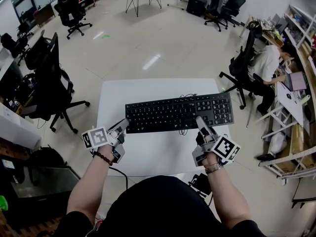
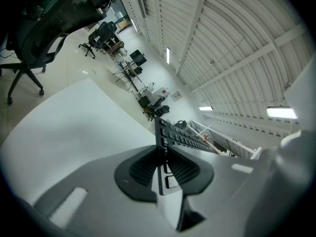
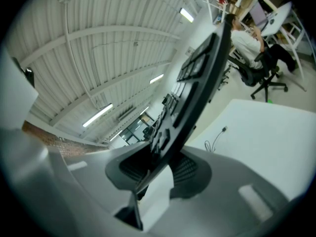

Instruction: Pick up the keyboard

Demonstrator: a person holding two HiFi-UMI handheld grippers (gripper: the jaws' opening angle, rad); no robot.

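A black keyboard (image 1: 177, 112) lies crosswise over the white table (image 1: 148, 152), held at both ends. My left gripper (image 1: 123, 125) is shut on its near left corner; in the left gripper view the dark pads (image 2: 143, 169) clamp the keyboard's edge (image 2: 182, 138). My right gripper (image 1: 201, 121) is shut on the near edge towards the right end. The right gripper view shows the keyboard (image 3: 197, 83) running up from between the jaws of that gripper (image 3: 163, 169), with its thin cable (image 3: 217, 137) lying on the table beneath.
Black office chairs (image 1: 49, 78) stand left of the table. At the right a seated person (image 1: 264, 63) works at a desk, with another chair (image 1: 242, 68) close to the table's far right corner. More chairs and tables stand further back.
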